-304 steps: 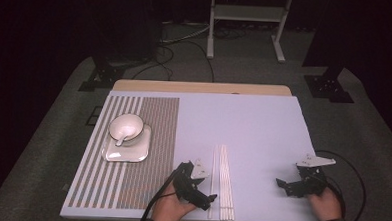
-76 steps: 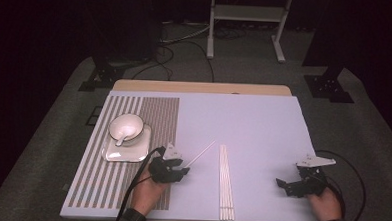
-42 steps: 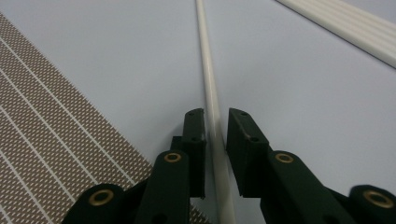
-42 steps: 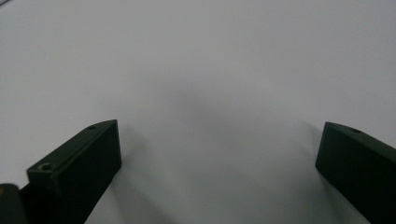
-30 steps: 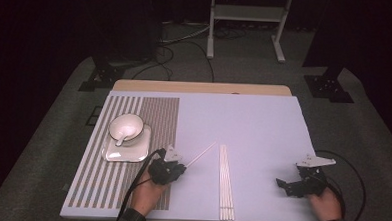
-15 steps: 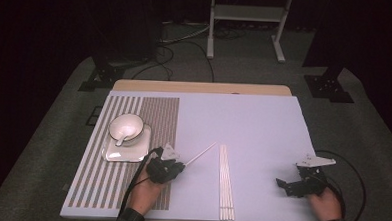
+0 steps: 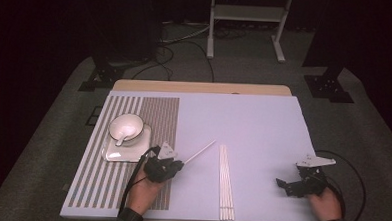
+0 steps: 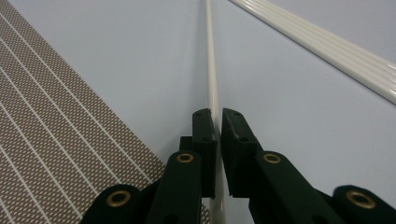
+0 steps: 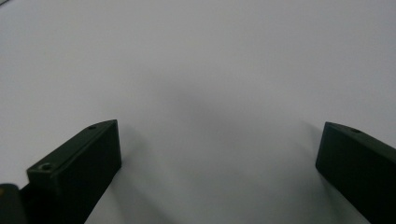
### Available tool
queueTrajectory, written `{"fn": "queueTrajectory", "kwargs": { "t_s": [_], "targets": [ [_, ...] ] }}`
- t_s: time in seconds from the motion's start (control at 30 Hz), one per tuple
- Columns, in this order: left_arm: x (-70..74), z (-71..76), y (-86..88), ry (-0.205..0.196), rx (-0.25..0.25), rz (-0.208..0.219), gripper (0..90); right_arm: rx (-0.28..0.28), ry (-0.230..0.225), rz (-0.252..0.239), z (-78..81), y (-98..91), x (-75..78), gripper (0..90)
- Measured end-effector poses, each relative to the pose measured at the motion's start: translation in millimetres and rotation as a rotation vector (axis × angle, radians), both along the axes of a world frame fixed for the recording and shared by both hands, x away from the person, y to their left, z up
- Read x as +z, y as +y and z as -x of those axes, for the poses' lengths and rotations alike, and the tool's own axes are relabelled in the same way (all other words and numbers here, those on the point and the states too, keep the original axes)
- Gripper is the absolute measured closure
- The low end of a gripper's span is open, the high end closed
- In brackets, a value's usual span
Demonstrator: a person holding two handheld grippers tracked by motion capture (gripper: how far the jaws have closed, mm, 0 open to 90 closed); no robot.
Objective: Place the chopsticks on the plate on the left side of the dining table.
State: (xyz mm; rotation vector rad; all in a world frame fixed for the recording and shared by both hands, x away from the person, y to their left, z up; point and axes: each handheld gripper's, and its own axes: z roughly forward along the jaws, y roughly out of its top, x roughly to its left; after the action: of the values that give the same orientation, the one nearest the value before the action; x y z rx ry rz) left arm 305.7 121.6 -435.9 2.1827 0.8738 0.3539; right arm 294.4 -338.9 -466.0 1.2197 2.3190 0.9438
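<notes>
On a pale blue mat (image 7: 263, 128), near its front edge, the left gripper (image 7: 177, 165) pinches one white stick (image 7: 200, 152) by its near end; jaws pressed tight on it. The stick angles up-right, just above the mat. A row of matching sticks (image 7: 226, 182) lies just right of it, apart. Behind-left, a bowl (image 7: 126, 127) w/ spoon sits on a square plate (image 7: 113, 153) on a striped placemat (image 7: 93, 176). The right gripper (image 7: 283, 186) rests at far right, jaws spread wide, nothing between.
</notes>
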Motion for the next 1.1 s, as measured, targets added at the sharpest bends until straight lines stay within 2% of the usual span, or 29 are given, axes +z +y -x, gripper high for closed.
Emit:
{"fn": "queueTrajectory", "kwargs": {
  "t_s": [0.33, 1.1],
  "targets": [
    [3.1, 1.6, 3.9, -0.011, -0.003, 0.003, 84.1, 0.000, 0.000, 0.000, 0.0, 0.0, 0.0, 0.0],
    [10.8, 0.8, 28.3, -0.026, 0.042, 0.020, 84.1, 0.000, 0.000, 0.000, 0.0, 0.0, 0.0, 0.0]
  ]
}}
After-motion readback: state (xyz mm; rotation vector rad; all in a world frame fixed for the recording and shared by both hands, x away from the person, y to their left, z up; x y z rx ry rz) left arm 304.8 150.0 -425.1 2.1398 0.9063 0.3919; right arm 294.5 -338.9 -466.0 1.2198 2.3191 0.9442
